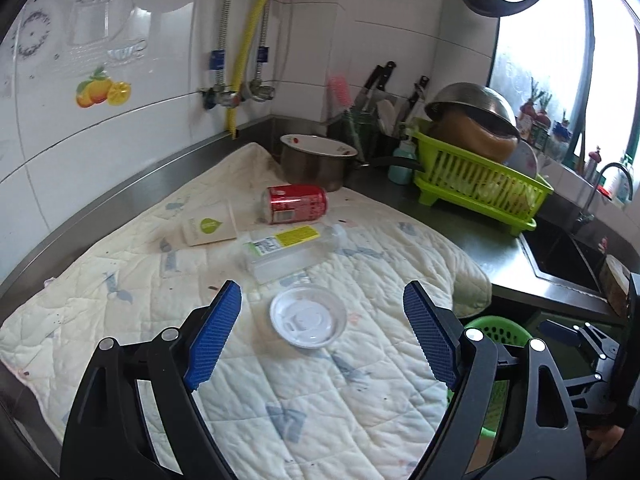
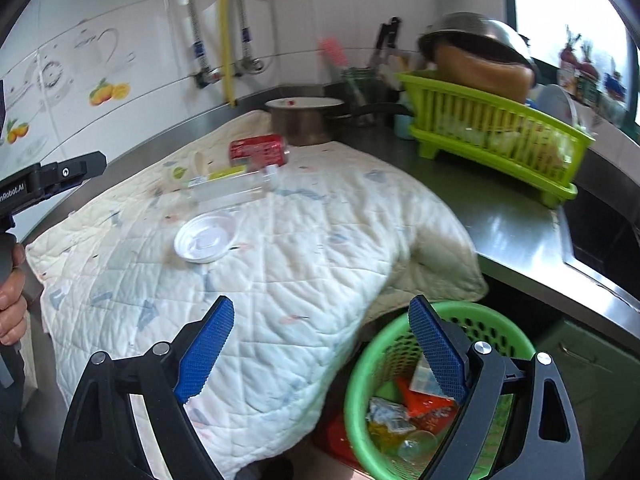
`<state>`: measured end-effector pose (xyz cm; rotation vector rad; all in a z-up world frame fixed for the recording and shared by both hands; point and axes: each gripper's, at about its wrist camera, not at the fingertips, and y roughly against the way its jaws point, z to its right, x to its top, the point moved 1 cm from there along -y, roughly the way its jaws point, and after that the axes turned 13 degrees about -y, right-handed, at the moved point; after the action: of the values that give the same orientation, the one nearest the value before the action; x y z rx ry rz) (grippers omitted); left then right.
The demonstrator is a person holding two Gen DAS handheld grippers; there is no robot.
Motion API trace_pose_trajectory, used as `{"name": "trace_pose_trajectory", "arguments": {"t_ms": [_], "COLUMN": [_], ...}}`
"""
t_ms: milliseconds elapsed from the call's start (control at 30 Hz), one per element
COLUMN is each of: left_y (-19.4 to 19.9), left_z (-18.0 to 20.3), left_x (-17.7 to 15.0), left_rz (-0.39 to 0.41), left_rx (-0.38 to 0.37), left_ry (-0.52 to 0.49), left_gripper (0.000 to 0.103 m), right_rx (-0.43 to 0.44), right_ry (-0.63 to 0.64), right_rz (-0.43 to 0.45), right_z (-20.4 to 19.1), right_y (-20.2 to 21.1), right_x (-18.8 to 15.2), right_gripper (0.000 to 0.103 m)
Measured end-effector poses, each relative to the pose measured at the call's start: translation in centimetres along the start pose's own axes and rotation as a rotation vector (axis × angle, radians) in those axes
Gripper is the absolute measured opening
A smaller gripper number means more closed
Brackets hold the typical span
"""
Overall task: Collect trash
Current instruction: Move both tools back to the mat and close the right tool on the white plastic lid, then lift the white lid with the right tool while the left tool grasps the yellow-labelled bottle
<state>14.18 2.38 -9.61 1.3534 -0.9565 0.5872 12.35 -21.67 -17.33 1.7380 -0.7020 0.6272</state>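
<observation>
The trash lies on your quilted white cloth (image 1: 320,380) over the steel counter (image 1: 480,240): a round clear plastic lid (image 1: 308,317), a clear plastic bottle (image 1: 292,250), a red soda can (image 1: 295,203) and a paper cup (image 1: 210,227). Your left gripper (image 1: 322,322) hovers above the lid, jaws wide and empty. Your right gripper (image 2: 322,346), jaws spread and empty, hangs beside the green plastic basket (image 2: 360,380) of wrappers.

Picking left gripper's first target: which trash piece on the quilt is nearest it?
The clear plastic lid, lying flat just ahead of the open left gripper; bottle, cup and can lie farther back.
</observation>
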Motion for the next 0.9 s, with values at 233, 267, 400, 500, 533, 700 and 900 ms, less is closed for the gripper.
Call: {"name": "trace_pose_trajectory", "arguments": {"t_ms": [233, 267, 400, 500, 533, 700, 900], "left_y": [0.4, 0.5, 0.2, -0.2, -0.3, -0.9, -1.6], "left_z": [-4.6, -4.9, -6.6, -7.5, -7.8, -9.3, -10.3], "left_x": [-1.1, -1.2, -1.7, -2.1, -2.2, -2.6, -2.6], "left_rz": [-0.005, -0.004, -0.009, -0.018, -0.021, -0.023, -0.019], "left_rx": [0.083, 0.088, 0.112, 0.125, 0.129, 0.142, 0.139], "left_ry": [0.073, 0.077, 0.100, 0.112, 0.116, 0.123, 0.118], "left_gripper": [0.082, 0.082, 0.082, 0.082, 0.082, 0.081, 0.079], "right_rx": [0.085, 0.102, 0.147, 0.164, 0.171, 0.165, 0.136], "right_ry": [0.063, 0.063, 0.057, 0.043, 0.036, 0.013, 0.004], "right_rz": [-0.057, -0.068, -0.128, -0.169, -0.183, -0.230, -0.265], "right_z": [-4.7, -5.3, -7.1, -8.1, -8.4, -9.1, -9.7], "right_y": [-4.1, -4.8, -8.2, -10.8, -11.6, -15.3, -18.8], "right_x": [0.9, 1.1, 1.7, 2.3, 2.5, 3.0, 3.6], "right_gripper": [0.082, 0.081, 0.068, 0.058, 0.056, 0.042, 0.029]}}
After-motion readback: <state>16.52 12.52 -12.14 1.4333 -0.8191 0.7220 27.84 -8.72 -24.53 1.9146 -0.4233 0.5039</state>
